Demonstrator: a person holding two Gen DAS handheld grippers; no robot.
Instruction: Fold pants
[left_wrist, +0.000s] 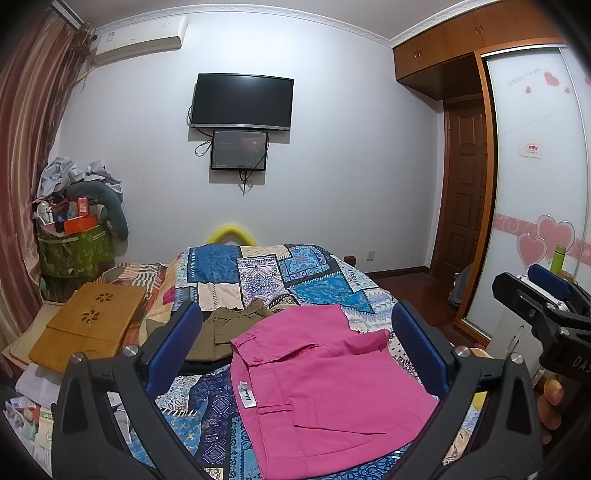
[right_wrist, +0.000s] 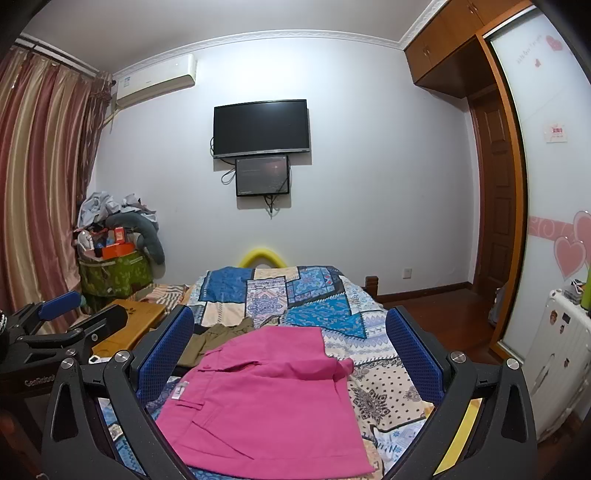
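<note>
striped curtains (right_wrist: 33, 177) hang at the far left of a bedroom, with a heaped green bag (right_wrist: 114, 275) in the corner and a wooden lap tray (left_wrist: 88, 326) on the bed's left side. left gripper (left_wrist: 295, 350) hovers above the patchwork quilt (left_wrist: 280, 273), jaws spread wide and empty. pink pants (left_wrist: 332, 387) lie folded flat on the quilt, waistband and white label toward the left, overlapping olive pants (left_wrist: 229, 328) behind them. right gripper (right_wrist: 290, 354) also hangs over the pink pants with jaws wide apart, holding nothing. a wardrobe door (right_wrist: 554, 184) with pink hearts stands at the right.
</note>
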